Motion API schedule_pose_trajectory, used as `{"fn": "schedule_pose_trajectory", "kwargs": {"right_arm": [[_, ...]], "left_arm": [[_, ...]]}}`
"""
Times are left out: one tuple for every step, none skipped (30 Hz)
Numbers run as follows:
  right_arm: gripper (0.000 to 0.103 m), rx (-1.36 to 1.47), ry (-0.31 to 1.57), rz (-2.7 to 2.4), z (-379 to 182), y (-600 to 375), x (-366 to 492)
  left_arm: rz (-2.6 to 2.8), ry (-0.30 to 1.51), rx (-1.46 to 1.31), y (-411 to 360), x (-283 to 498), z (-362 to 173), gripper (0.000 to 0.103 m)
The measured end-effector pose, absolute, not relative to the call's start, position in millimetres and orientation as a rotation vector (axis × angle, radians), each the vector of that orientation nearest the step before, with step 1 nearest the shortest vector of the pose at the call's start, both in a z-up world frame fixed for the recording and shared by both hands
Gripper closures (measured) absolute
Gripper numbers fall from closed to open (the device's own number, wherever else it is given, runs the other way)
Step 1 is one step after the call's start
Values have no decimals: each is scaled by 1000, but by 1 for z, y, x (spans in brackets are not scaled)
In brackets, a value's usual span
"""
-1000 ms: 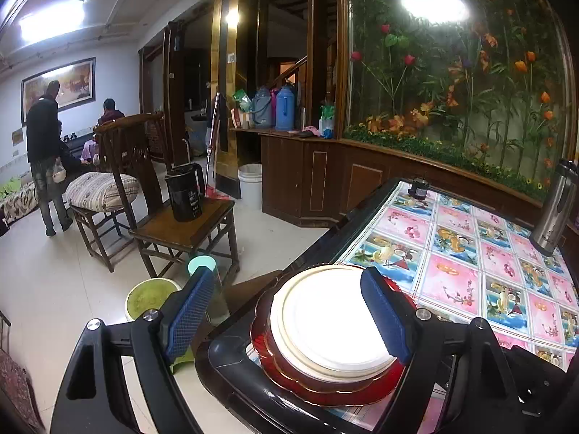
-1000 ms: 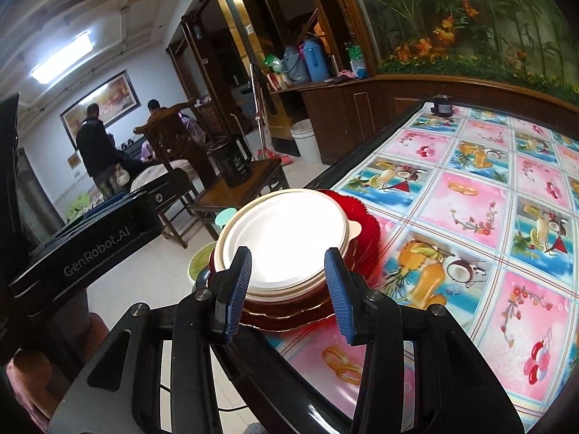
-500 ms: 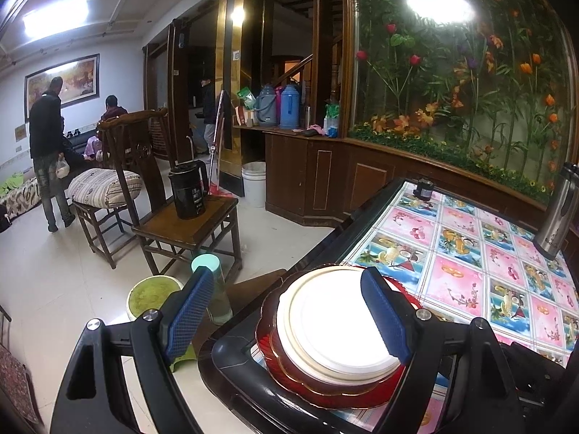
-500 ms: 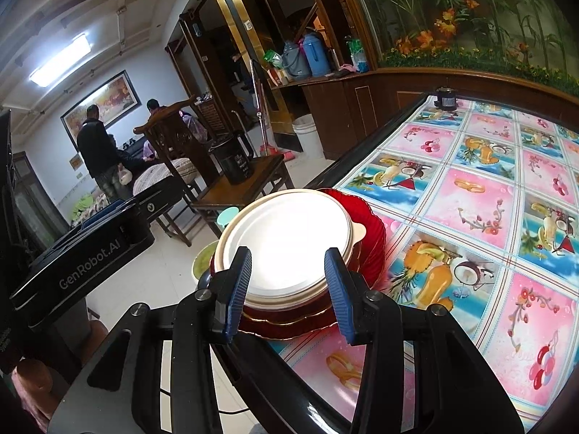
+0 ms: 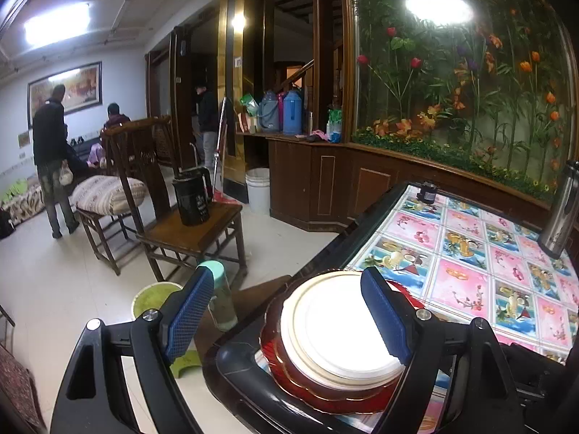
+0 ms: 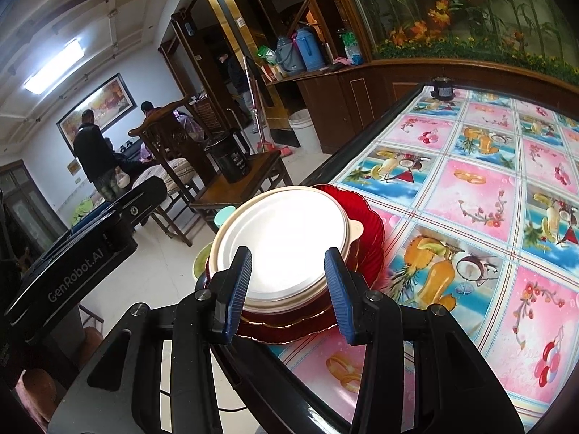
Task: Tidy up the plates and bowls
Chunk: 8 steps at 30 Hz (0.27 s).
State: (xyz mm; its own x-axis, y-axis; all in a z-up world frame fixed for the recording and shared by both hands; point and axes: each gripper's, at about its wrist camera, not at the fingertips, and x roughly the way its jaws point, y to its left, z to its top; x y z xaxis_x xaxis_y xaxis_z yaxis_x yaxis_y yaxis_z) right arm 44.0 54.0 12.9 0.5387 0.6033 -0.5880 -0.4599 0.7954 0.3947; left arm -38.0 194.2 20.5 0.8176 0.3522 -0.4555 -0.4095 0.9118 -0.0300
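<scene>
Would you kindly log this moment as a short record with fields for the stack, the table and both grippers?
stack: white plate on top of red plates, at the table's near corner
table: patterned cloth, black rim
left gripper: open wide, above the stack, holding nothing
right gripper: open, fingers either side of the stack's near edge, no grip visible
other: steel flask standing on the table
</scene>
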Motion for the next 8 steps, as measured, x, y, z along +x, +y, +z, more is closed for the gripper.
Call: {"fn": "schedule_pose_trajectory", "kwargs": {"right_arm": [[61,203,778,636,12,54,45],[61,204,780,635,12,54,45],[61,204,780,634,12,54,45],[61,204,780,636,12,54,45],[61,204,781,636,12,54,45],[61,205,780,636,12,54,45],[61,205,781,636,12,54,45],[61,206,782,637,12,54,45]], "left_arm": [[409,461,-131,195,-38,20,19],[411,464,-131,196,-38,20,19],[410,468,-133,196,-37,19,19],[408,472,-135,196,-37,19,19],[408,475,-136,196,-37,19,19],[409,477,-137,196,-37,18,19],[406,481,-138,196,-37,18,19],[403,485,-138,196,-36,17,19]]}}
